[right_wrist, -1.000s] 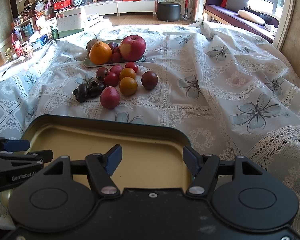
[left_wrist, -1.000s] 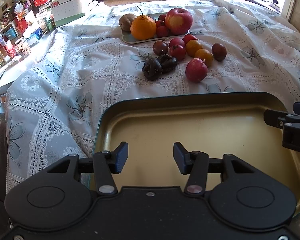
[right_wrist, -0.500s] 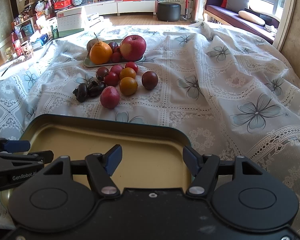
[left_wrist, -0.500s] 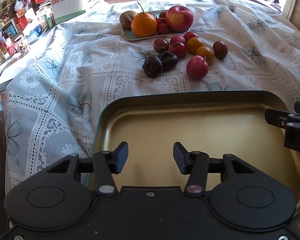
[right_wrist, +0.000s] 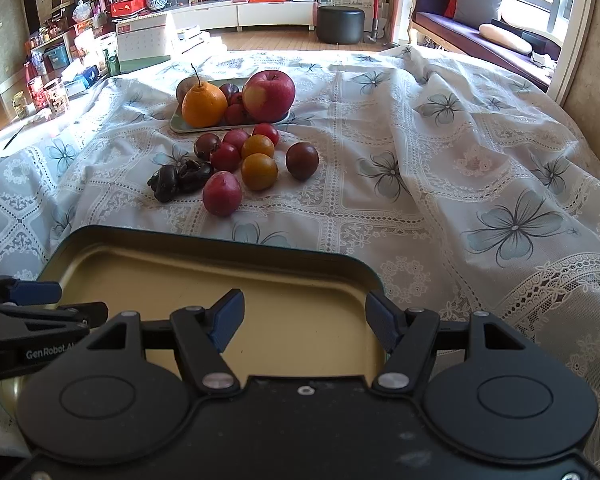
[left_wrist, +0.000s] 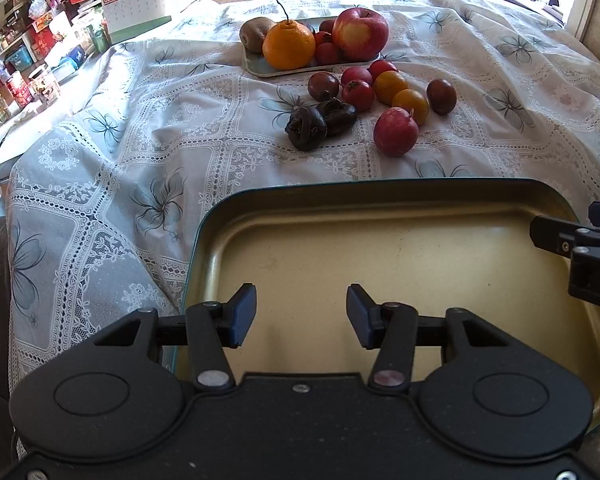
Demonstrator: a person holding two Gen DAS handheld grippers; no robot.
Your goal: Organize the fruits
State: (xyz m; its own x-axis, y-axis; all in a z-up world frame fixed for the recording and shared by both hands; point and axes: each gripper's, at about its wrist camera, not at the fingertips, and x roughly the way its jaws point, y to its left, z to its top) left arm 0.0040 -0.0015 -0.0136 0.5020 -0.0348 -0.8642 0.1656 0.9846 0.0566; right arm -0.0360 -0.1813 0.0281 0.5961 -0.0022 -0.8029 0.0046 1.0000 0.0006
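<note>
Table under white lace cloth (right_wrist: 440, 184) with grey flower print. Near edge: yellow tray (left_wrist: 400, 248), dark rim, directly on cloth. Far centre: small plate (left_wrist: 260, 67) on cloth, bearing fruit. Between tray and plate, loose on cloth: red fruit (left_wrist: 395, 131), two orange fruits (right_wrist: 259, 171), dark plum (right_wrist: 302, 161), two shrivelled black fruits (left_wrist: 306, 128), several small red ones (right_wrist: 225, 157).

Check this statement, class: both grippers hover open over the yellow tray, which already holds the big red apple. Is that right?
Not quite. The yellow tray holds no fruit; the big red apple sits on the small plate farther back, as the right wrist view shows. Both the left gripper and right gripper do hover open over it.
</note>
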